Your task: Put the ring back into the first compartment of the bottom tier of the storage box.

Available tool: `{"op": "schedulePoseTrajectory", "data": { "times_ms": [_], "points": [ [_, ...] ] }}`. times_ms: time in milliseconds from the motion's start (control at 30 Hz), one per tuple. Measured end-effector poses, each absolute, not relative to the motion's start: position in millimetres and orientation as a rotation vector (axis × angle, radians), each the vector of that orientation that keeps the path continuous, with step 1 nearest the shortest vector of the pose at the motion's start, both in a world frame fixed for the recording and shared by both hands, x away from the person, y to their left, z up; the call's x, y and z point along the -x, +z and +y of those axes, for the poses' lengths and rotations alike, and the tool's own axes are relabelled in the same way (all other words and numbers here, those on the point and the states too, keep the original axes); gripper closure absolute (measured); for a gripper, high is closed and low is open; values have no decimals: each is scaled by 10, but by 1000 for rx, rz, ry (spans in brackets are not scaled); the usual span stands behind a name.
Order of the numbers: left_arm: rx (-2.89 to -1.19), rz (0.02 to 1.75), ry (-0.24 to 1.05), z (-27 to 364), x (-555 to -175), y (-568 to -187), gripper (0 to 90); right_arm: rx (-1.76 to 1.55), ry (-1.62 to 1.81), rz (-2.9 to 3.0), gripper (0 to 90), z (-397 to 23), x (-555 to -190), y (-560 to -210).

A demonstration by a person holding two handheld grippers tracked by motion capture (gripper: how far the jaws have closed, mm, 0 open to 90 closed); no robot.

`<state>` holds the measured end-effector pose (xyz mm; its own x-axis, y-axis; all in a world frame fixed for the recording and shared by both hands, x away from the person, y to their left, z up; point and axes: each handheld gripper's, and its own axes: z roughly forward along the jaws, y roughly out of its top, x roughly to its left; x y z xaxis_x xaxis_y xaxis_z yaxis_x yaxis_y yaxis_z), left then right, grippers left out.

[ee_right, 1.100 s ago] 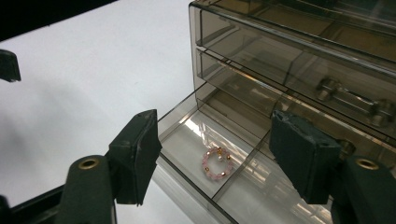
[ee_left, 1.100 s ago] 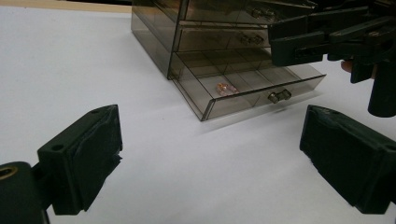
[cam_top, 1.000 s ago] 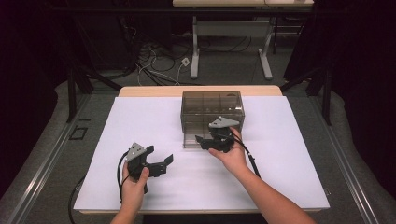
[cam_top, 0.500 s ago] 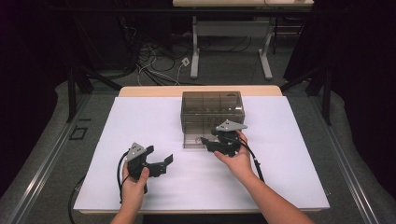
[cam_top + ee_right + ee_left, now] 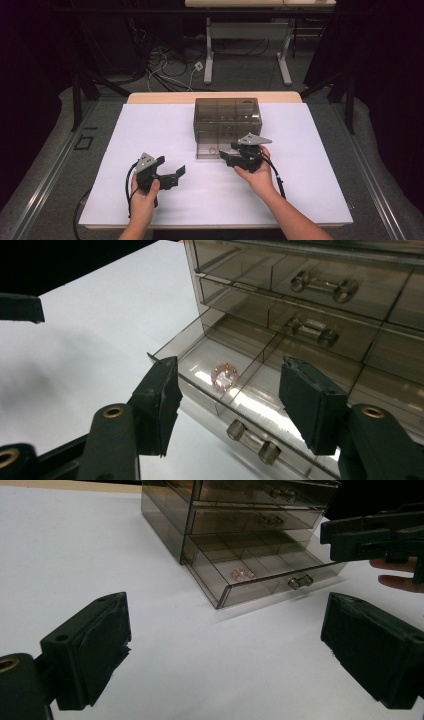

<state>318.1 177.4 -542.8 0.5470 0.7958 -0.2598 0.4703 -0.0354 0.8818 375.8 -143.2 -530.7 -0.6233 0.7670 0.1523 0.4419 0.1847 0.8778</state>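
A smoky clear drawer cabinet (image 5: 227, 116) stands on the white table sheet (image 5: 310, 190). Its bottom drawer (image 5: 260, 410) is pulled out, and a small pink ring (image 5: 223, 376) lies in the drawer's left compartment. My right gripper (image 5: 232, 400) hovers over the drawer's front edge, above the handle (image 5: 252, 441). Its jaws have just been opening slightly, and nothing is pinched between them. In the high view the right gripper (image 5: 226, 151) is at the cabinet's front. My left gripper (image 5: 172, 167) rests open near the front left, aimed at the cabinet (image 5: 235, 520) and ring (image 5: 243, 573).
Two upper drawers (image 5: 320, 290) are closed, each with a clear bar handle. The sheet's front edge is near my forearms. Past the table lie cables (image 5: 165, 65) and desk legs (image 5: 207, 55) on the grey floor.
My right gripper has slid a little to the right along the cabinet's front. The left gripper has stayed in place.
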Motion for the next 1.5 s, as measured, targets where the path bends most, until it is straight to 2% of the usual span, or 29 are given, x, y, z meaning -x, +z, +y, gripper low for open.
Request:
{"op": "schedulePoseTrajectory", "data": {
  "times_ms": [367, 600, 800, 1333, 1500],
  "points": [
    [-1677, 1078, 367, 1773, -3181, -5430, 61, -1133, 1424, 2156, 414, -1476, -3649, -5351],
    [-1680, 1078, 366, 1772, -3179, -5429, 62, -1160, 1399, 2194, 524, -1503, -3604, -5395],
    [-1682, 1078, 366, 1770, -3180, -5431, 62, -1190, 1377, 2190, 569, -1543, -3589, -5432],
    [-1680, 1081, 365, 1771, -3180, -5435, 62, -1246, 1339, 2214, 804, -1611, -3582, -5519],
    [-1682, 1081, 362, 1769, -3182, -5438, 63, -1258, 1318, 2221, 845, -1630, -3583, -5530]
  ]
}}
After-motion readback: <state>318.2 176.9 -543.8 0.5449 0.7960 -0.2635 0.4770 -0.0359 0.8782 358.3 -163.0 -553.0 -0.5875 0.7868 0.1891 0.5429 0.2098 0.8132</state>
